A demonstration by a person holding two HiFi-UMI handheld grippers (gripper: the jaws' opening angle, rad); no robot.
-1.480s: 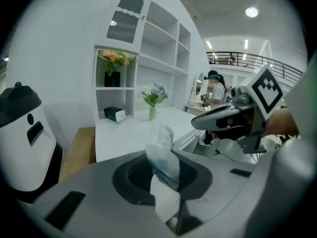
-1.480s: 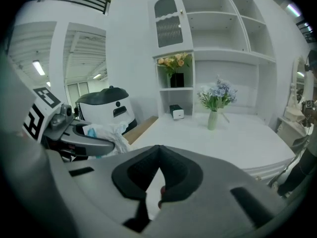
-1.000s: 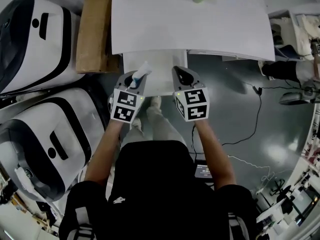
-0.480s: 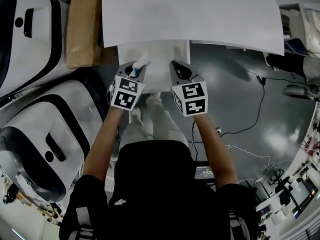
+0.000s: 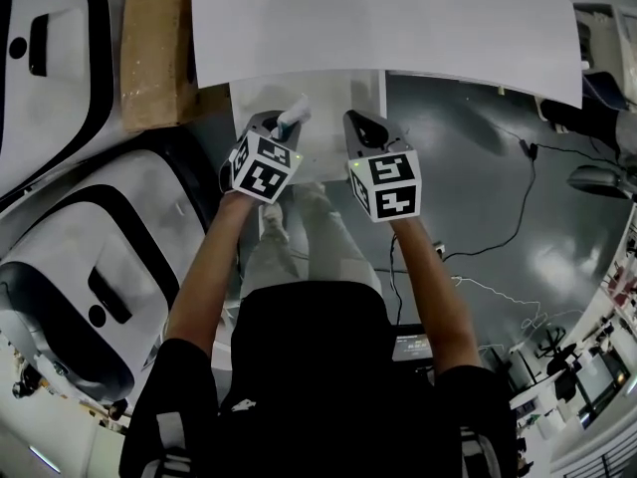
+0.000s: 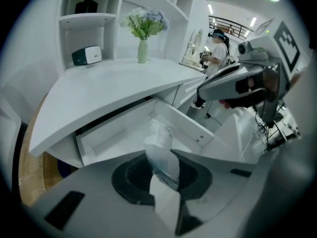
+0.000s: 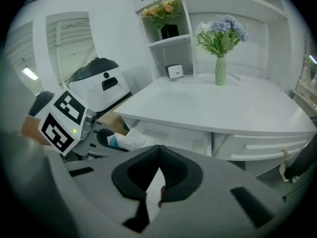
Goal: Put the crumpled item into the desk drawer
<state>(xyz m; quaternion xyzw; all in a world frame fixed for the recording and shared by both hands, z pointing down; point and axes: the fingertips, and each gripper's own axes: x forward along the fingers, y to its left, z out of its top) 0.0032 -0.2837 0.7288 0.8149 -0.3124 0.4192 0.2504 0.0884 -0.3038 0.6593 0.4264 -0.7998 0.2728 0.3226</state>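
The crumpled item (image 5: pixel 293 118) is a pale, bluish-white wad that sticks up out of my left gripper (image 5: pixel 277 132), which is shut on it. In the left gripper view the wad (image 6: pixel 161 145) stands between the jaws, right above the open white desk drawer (image 6: pixel 121 133). The drawer (image 5: pixel 323 103) juts out from under the white desk top (image 5: pixel 398 18), and its inside looks bare. My right gripper (image 5: pixel 360 127) hovers beside the left one, over the drawer's right half. Its jaws (image 7: pixel 158 152) meet with nothing between them. The right gripper view also catches the left gripper (image 7: pixel 94 138) with the wad (image 7: pixel 126 143).
A vase of flowers (image 7: pixel 220 58) stands on the desk, shelves with a small white device (image 6: pixel 86 55) behind it. A cardboard box (image 5: pixel 154 48) and large white machines (image 5: pixel 80 227) crowd the left. Cables (image 5: pixel 518 197) cross the floor at the right. A person (image 6: pixel 218 48) stands far off.
Both grippers have sunk toward the open drawer and now point more steeply down. The left one still holds the wad; the right one stays shut.
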